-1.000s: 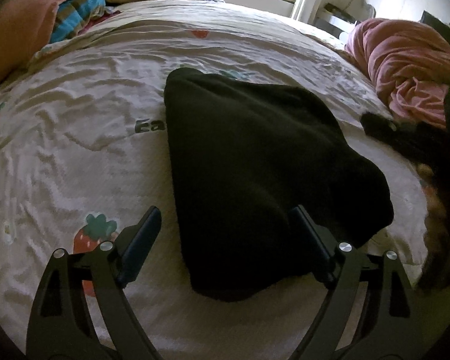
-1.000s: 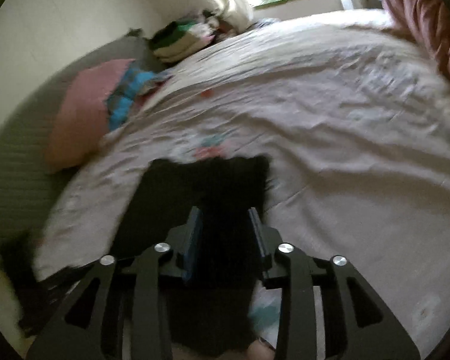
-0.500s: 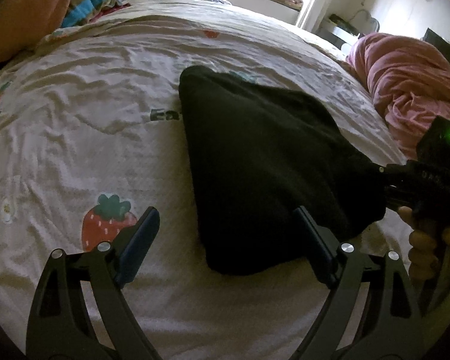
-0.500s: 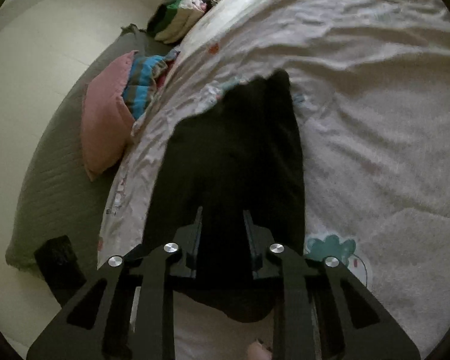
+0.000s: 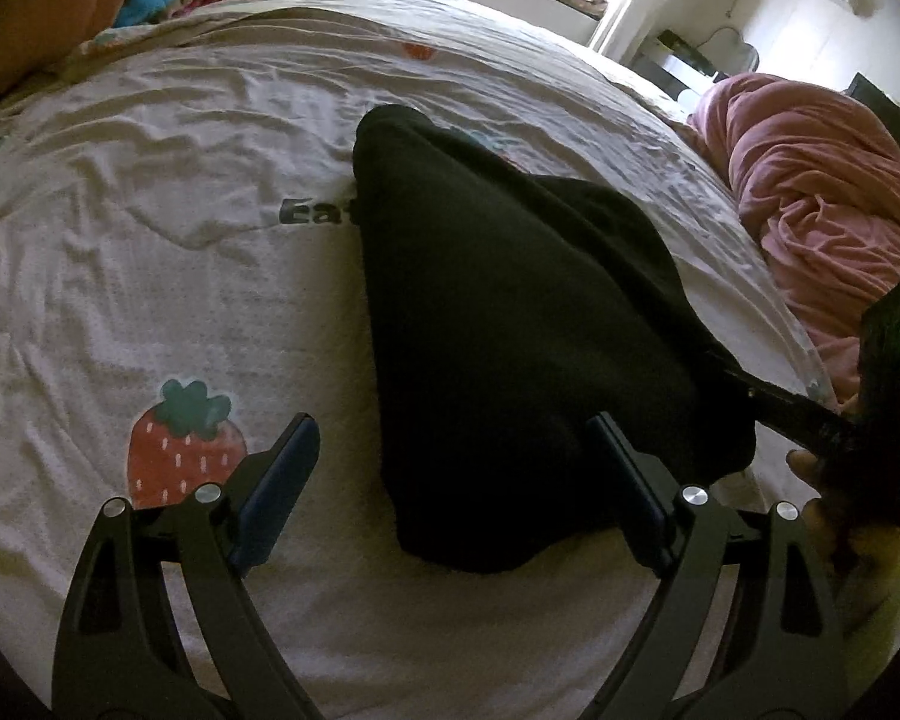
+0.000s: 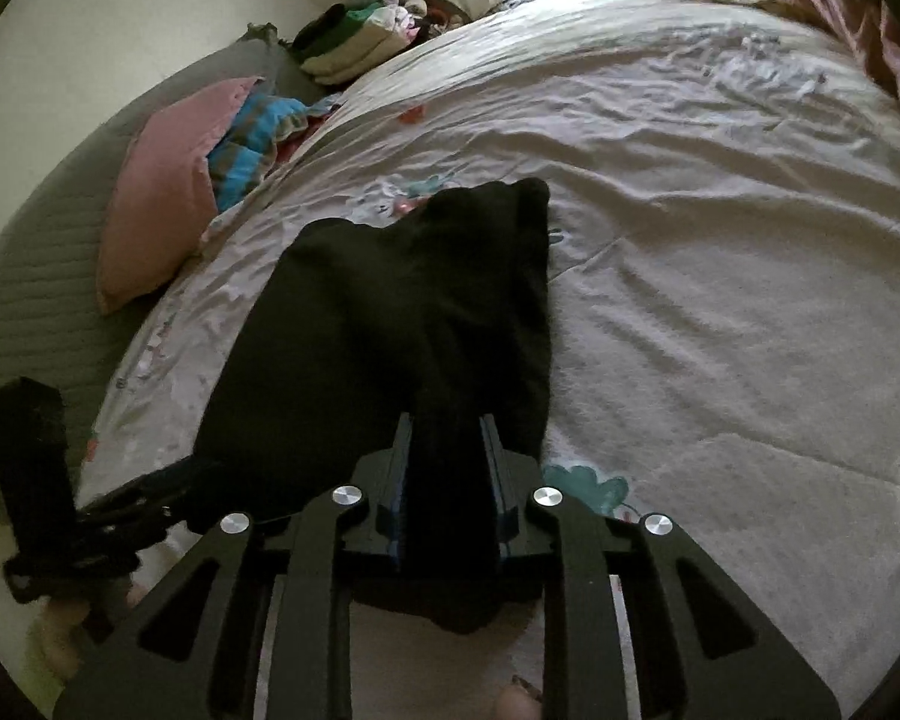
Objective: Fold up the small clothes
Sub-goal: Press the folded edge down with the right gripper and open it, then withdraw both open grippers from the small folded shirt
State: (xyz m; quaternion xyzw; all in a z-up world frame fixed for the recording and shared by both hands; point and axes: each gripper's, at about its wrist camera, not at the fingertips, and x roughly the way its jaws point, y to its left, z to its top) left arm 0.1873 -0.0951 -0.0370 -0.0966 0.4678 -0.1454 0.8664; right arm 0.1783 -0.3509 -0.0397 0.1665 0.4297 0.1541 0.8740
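A black garment (image 5: pixel 510 324) lies on the white strawberry-print bedsheet (image 5: pixel 150 276), partly folded, its right edge lifted. My left gripper (image 5: pixel 450 468) is open over the garment's near left corner, holding nothing. My right gripper (image 6: pixel 447 456) is shut on a bunched edge of the black garment (image 6: pixel 390 312), which stretches away from it over the sheet (image 6: pixel 720 300). The right gripper also shows at the right edge of the left wrist view (image 5: pixel 810 414), pulling the cloth's corner. The left gripper shows at the lower left of the right wrist view (image 6: pixel 120 510).
A pink blanket heap (image 5: pixel 822 204) lies at the right of the bed. A pink pillow (image 6: pixel 162 192), a blue striped cloth (image 6: pixel 252 138) and a stack of folded clothes (image 6: pixel 360 42) lie at the head of the bed by the wall.
My right gripper, shut on the garment's edge, has lifted and pulled it, so the cloth now stretches toward it. The left gripper stayed open and shifted left relative to the garment.
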